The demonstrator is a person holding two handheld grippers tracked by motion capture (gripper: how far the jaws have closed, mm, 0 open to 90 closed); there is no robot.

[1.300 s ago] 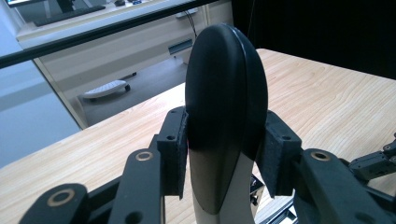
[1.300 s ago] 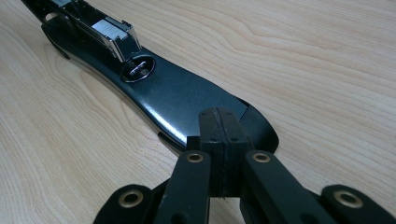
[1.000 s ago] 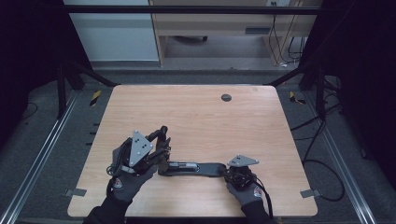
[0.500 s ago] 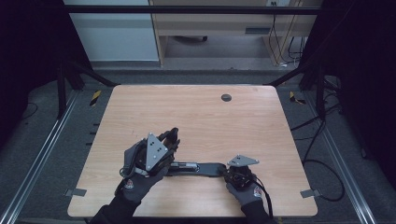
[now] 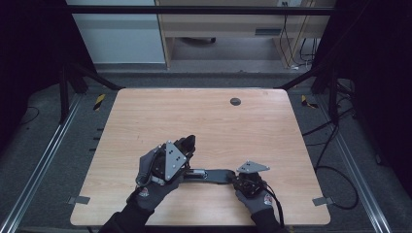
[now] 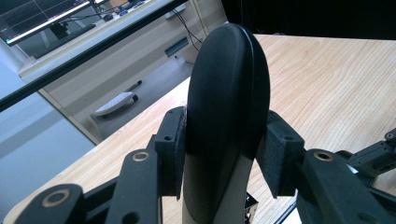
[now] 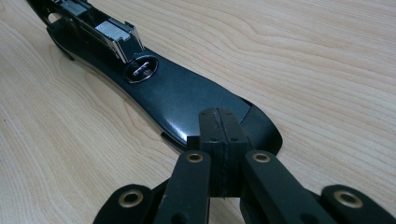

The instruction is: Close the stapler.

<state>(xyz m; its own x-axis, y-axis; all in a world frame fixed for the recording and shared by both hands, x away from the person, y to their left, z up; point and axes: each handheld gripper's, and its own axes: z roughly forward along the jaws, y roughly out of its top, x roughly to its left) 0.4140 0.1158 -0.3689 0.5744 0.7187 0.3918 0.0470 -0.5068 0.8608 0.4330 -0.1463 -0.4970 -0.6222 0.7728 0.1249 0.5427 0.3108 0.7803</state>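
a: fingers first. the right gripper [image 7: 218, 154] has its fingers [image 7: 209, 135] pressed together, flat on the rear end of the stapler's base [image 7: 187, 102], pinning it to the worktop [image 7: 327, 70].

b: and the left?

a: the left gripper [image 6: 224, 154] clamps the black stapler top arm [image 6: 229, 93], swung up and away from the base.

b: so where does it all sit?

a: near the front edge of the worktop, between the two hands, left hand [image 5: 155, 170] just beside the hinge end.

b: progress?

a: i'd say the stapler is opened; whatever goes in the tray [image 7: 112, 32] remains. farther off, a dark round spot [image 5: 235, 101] lies well apart.
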